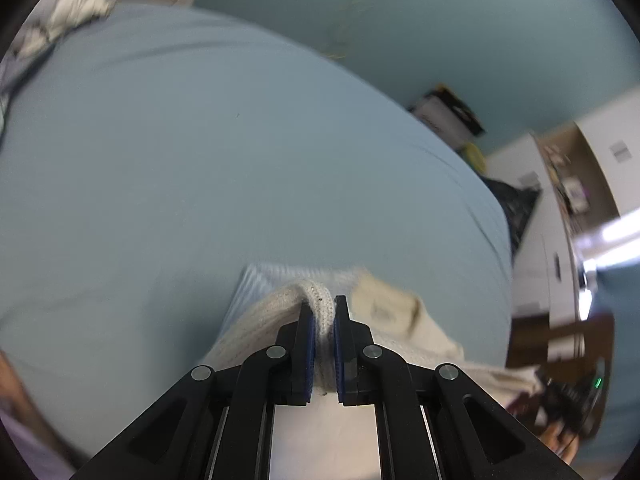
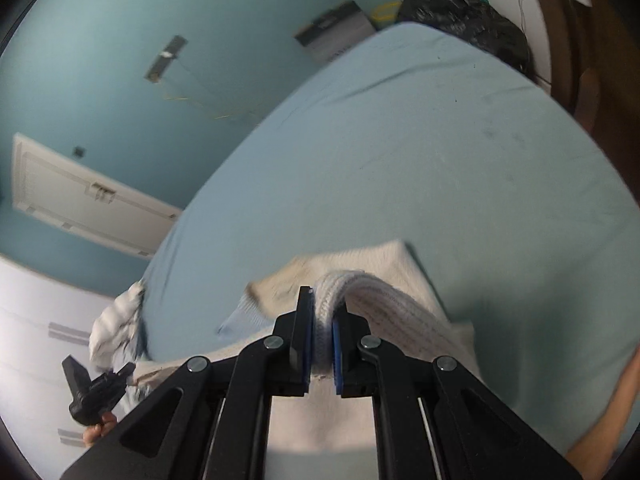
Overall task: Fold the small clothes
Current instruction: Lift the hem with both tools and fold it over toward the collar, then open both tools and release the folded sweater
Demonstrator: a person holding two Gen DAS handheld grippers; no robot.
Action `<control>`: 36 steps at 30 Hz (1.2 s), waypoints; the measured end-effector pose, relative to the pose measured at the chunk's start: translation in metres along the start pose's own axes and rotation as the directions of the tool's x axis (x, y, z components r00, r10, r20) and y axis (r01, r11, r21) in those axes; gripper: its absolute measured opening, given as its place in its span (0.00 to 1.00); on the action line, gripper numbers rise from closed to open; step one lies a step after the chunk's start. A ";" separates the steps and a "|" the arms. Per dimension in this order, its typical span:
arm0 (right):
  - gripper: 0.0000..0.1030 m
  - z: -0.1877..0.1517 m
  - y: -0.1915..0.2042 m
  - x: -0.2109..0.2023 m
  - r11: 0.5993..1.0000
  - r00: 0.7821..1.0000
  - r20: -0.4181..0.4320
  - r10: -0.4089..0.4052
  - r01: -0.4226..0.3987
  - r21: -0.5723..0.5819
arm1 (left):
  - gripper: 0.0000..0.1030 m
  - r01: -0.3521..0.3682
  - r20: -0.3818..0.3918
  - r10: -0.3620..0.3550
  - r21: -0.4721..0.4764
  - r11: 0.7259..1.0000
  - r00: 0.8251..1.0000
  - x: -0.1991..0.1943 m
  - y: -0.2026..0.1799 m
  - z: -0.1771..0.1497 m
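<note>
A small cream knit garment (image 1: 256, 320) with a ribbed hem lies at the near edge of a light blue bed (image 1: 200, 140). My left gripper (image 1: 323, 308) is shut on a bunched ribbed edge of it. My right gripper (image 2: 325, 300) is shut on another ribbed edge of the same garment (image 2: 384, 312), which drapes down over the bed (image 2: 440, 140). A pale blue striped inner layer (image 1: 256, 280) shows under the cream knit. The other gripper shows at the lower left of the right wrist view (image 2: 96, 388), blurred.
A crumpled white cloth (image 1: 76, 8) lies at the bed's far corner, also in the right wrist view (image 2: 116, 328). A black bag (image 2: 460, 12) and a grey box (image 2: 336, 32) sit beyond the bed. White drawers (image 1: 552, 240) and a wooden chair (image 1: 560, 340) stand to the right.
</note>
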State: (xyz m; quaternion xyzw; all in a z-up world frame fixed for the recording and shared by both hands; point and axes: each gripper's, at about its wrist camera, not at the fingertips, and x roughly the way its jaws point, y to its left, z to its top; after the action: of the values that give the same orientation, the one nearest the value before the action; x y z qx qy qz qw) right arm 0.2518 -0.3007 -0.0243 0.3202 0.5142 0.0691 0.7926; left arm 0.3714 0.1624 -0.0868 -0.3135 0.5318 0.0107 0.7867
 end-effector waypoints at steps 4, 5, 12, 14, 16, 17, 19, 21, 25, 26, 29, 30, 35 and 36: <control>0.04 0.031 -0.028 0.072 0.995 0.999 -0.037 -0.015 0.019 0.097 | 0.07 -0.019 -0.039 0.015 -0.111 0.994 0.999 0.086 0.024 0.026; 0.04 0.035 -0.034 0.087 0.993 0.999 -0.043 -0.019 0.024 0.112 | 0.07 -0.013 -0.050 0.006 -0.131 0.991 0.999 0.103 0.029 0.028; 0.28 0.034 -0.095 0.146 0.941 1.000 -0.019 0.005 0.001 0.339 | 0.13 -0.131 -0.132 0.130 0.000 0.991 0.983 0.120 0.003 0.014; 0.50 0.031 -0.102 0.124 0.919 1.000 -0.003 0.024 -0.021 0.393 | 0.14 -0.155 -0.121 0.163 0.075 0.985 0.979 0.100 -0.015 0.004; 0.72 0.027 -0.094 0.090 0.940 0.999 0.000 -0.050 0.047 0.337 | 0.15 -0.159 -0.116 0.176 0.144 0.977 0.977 0.077 -0.032 -0.005; 0.77 0.023 -0.083 0.072 0.958 0.994 -0.004 -0.105 0.102 0.269 | 0.15 -0.142 -0.125 0.162 0.158 0.977 0.979 0.064 -0.038 -0.009; 0.77 0.009 -0.059 0.038 0.975 0.982 -0.013 -0.187 0.188 0.118 | 0.15 -0.081 -0.135 0.090 0.072 0.994 0.987 0.040 -0.035 -0.006; 0.77 -0.018 -0.038 0.002 0.975 0.975 -0.028 -0.220 0.220 -0.005 | 0.27 -0.063 -0.062 0.060 -0.044 0.997 0.996 0.013 -0.027 -0.001; 0.77 -0.090 -0.003 -0.060 0.977 0.984 -0.074 -0.164 0.152 -0.152 | 0.75 -0.020 0.223 0.039 -0.086 0.996 0.974 -0.061 -0.036 -0.008; 0.78 -0.111 0.001 -0.073 0.979 0.986 -0.093 -0.135 0.119 -0.163 | 0.77 -0.036 0.289 0.041 -0.025 0.999 0.956 -0.078 -0.046 -0.018; 0.78 -0.158 0.016 -0.083 0.983 0.987 -0.141 -0.075 0.050 -0.174 | 1.00 -0.235 0.385 0.139 0.213 0.948 0.912 -0.112 -0.082 -0.071; 0.79 -0.170 0.017 -0.082 0.983 0.988 -0.143 -0.061 0.035 -0.182 | 1.00 -0.307 0.424 0.177 0.259 0.916 0.888 -0.115 -0.093 -0.092; 0.78 -0.212 0.015 -0.048 0.909 0.969 -0.122 -0.217 0.155 -0.387 | 1.00 -0.362 0.410 0.137 0.542 0.758 0.902 -0.097 -0.096 -0.207; 0.78 -0.216 0.013 -0.039 0.878 0.951 -0.117 -0.287 0.213 -0.429 | 1.00 -0.366 0.406 0.138 0.563 0.741 0.903 -0.089 -0.097 -0.221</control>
State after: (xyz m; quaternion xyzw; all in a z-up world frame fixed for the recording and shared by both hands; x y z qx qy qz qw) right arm 0.0511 -0.2130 -0.0443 0.0694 0.5933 0.1007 0.7956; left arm 0.1839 0.0013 -0.0178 0.0488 0.3993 -0.0051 0.9155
